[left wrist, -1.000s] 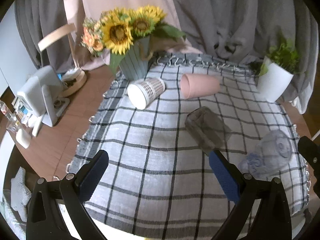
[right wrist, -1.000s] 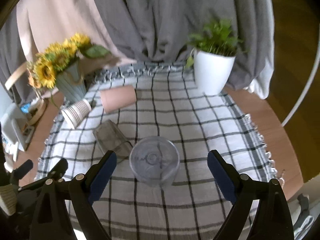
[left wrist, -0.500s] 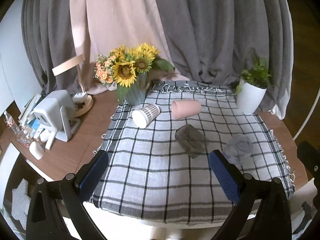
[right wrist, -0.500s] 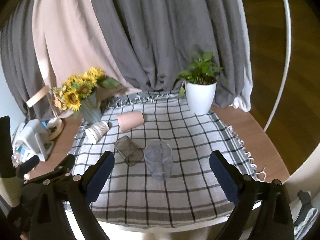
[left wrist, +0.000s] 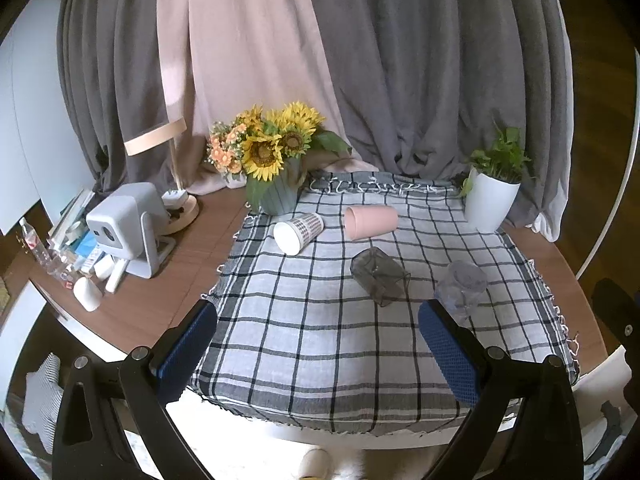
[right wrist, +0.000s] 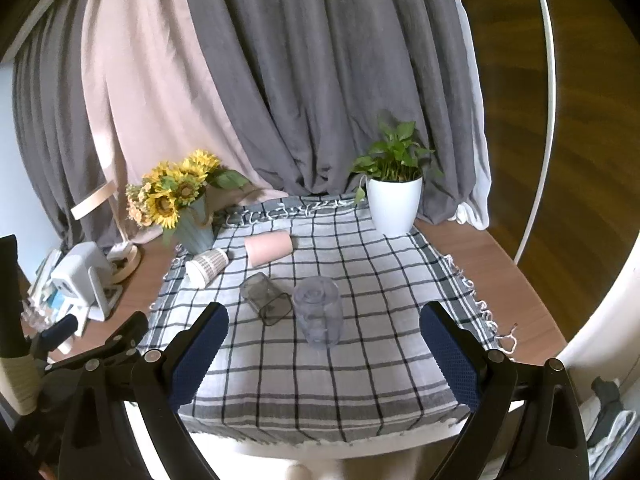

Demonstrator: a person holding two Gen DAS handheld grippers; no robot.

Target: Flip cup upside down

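Fingers of both grippers are spread wide with nothing held between them. Left gripper (left wrist: 318, 344) is seen hanging off the near edge of the checked cloth (left wrist: 320, 344), blue pads (left wrist: 188, 344) facing inward. Right gripper (right wrist: 324, 346) is likewise held back near the cloth's front edge, its blue pads (right wrist: 450, 346) well apart.

Clear cup (right wrist: 318, 312) is found standing base-up on the cloth, mouth down, between the right gripper's fingers in the view but not touched by them. In the left wrist view the same clear cup (left wrist: 460, 290) is seen just behind the right-hand pad, near the cloth's right side.

Smoky grey glass (right wrist: 266, 298) is seen lying on its side just left of the clear cup, mouth toward the camera. Pink cup (right wrist: 268, 248) is seen lying on its side further back. Patterned white cup (right wrist: 206, 266) is also on its side, at the cloth's left edge, near the sunflower vase (right wrist: 194, 228).

White potted plant (right wrist: 394, 204) is placed at the far right corner of the cloth. White device (left wrist: 124, 228) and small clutter are seen on the bare wooden table (left wrist: 192, 264) to the left. Grey and pink curtains (right wrist: 280, 80) are hung behind.
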